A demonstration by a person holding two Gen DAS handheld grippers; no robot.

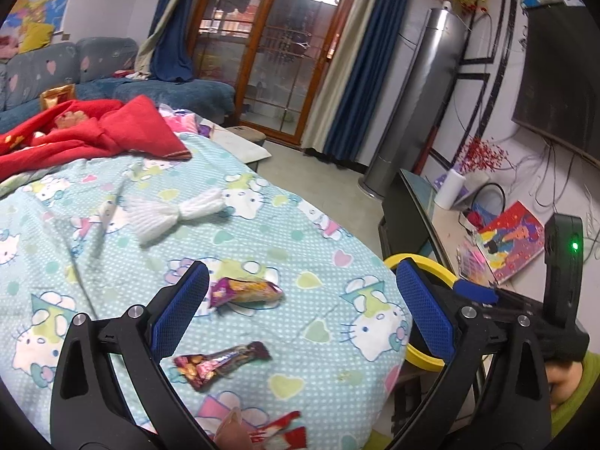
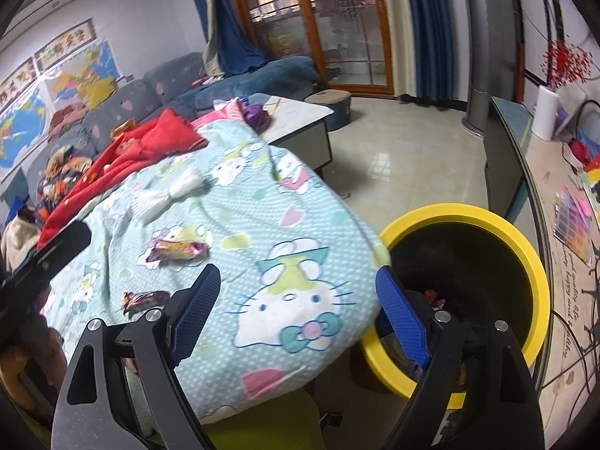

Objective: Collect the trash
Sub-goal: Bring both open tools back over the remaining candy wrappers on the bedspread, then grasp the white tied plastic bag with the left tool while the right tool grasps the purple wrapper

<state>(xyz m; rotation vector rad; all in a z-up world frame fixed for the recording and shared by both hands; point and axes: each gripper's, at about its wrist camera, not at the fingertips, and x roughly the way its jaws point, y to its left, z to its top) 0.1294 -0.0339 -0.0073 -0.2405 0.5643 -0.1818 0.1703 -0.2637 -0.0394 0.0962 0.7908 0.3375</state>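
Note:
Three snack wrappers lie on the Hello Kitty blanket [image 1: 112, 255]: an orange-purple wrapper [image 1: 243, 290] [image 2: 176, 250], a dark shiny wrapper [image 1: 219, 363] [image 2: 144, 300], and a red-white wrapper [image 1: 279, 431] at the bottom edge. My left gripper [image 1: 302, 302] is open and empty above the wrappers. My right gripper [image 2: 298, 300] is open and empty over the blanket's corner, beside the yellow-rimmed black bin [image 2: 525, 258] [image 1: 423, 360] with some trash inside. The right gripper's body [image 1: 562, 292] shows in the left wrist view.
A white yarn bow [image 1: 176, 212] and a red cloth [image 1: 112, 131] lie further up the blanket. A sofa [image 1: 56, 71] stands behind. A low TV cabinet [image 2: 513, 142] with clutter runs along the right wall. A white table [image 2: 300, 120] stands past the blanket.

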